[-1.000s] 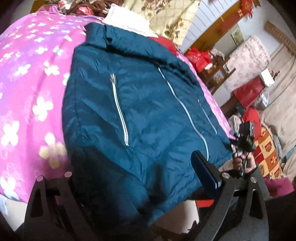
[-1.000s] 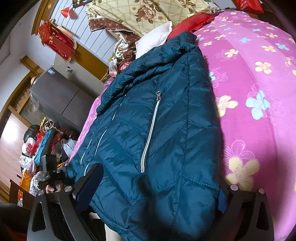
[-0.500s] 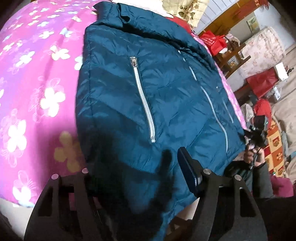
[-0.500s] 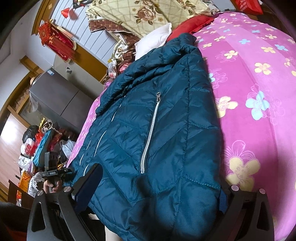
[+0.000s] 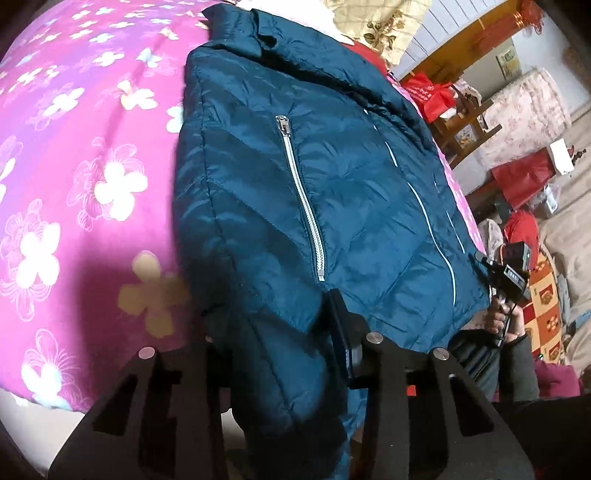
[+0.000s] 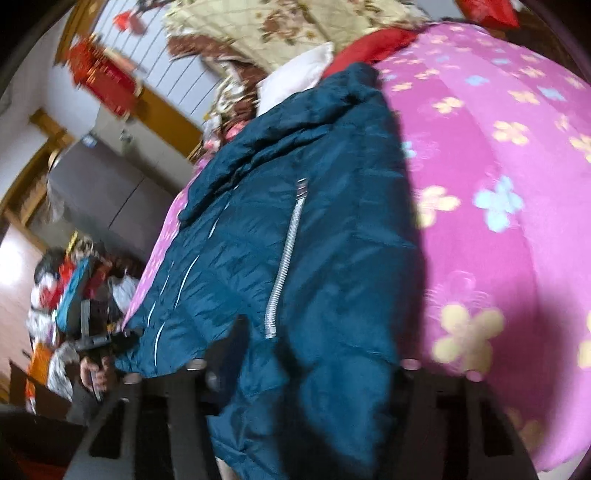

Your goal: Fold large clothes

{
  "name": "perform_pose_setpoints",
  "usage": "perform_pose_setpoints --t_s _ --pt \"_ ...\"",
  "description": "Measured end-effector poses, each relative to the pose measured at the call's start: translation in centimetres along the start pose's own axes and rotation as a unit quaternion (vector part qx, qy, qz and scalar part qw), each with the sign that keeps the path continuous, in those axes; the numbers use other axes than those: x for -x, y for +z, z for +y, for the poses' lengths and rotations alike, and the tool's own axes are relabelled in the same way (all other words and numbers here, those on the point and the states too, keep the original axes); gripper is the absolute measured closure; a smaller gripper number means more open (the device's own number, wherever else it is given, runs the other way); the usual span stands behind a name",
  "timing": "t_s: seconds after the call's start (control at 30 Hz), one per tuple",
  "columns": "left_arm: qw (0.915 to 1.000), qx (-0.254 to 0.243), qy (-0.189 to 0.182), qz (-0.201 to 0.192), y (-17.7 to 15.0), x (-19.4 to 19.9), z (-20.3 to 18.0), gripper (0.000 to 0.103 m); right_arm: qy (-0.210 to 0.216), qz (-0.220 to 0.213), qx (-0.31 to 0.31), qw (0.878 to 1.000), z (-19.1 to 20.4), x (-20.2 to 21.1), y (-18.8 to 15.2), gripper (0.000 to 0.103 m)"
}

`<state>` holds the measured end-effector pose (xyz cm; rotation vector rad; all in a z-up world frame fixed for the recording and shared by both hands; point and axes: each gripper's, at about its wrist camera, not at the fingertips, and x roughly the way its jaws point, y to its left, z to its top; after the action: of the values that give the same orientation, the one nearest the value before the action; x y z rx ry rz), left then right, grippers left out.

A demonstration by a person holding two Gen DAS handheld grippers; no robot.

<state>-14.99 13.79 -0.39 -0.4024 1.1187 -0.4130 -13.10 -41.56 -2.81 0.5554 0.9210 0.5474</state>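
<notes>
1. So I'm looking at a big teal puffer jacket lying flat on the bed, front side up, on a pink bedspread covered in white, yellow and pale blue flowers.
2. The jacket is quilted in slanted chevron-ish stitch lines, slightly shiny and wrinkly. Its collar is at the far end, bunched up against a white pillow and something red.
3. There's a silver pocket zipper on each front panel, running diagonally, plus thin pale piping lines curving down near the middle.
4. The hem end is closest to me and hangs a bit over the bed's edge.
5. Left gripper: its jaws have just been closing, and the hem corner on that side is bunched between them. The right finger's pad presses into the fabric just below the zipper's bottom end, so I'd call it clamped on the jacket.
6. Right gripper: jaws have just been closing too, with the other hem corner between them. This view is pretty blurry, but the fabric looks pinched there.
7. From the left camera I can see the person's other hand at the far hem corner.
8. Background is a cluttered room, red bags and a floral quilt by the headboard.
</notes>
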Motion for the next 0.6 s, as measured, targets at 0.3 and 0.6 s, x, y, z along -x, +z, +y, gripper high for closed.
perform_pose_setpoints --t_s 0.3,0.6 --pt "0.9995 -0.027 -0.013 0.000 -0.3 -0.3 -1.1 0.040 0.043 0.022 0.001 0.999 0.2 -0.6 -0.3 0.051" --pt "0.9992 -0.024 0.019 -0.025 -0.8 0.1 -1.2 0.039 0.026 0.018 0.011 0.999 0.6 -0.6 -0.5 0.051"
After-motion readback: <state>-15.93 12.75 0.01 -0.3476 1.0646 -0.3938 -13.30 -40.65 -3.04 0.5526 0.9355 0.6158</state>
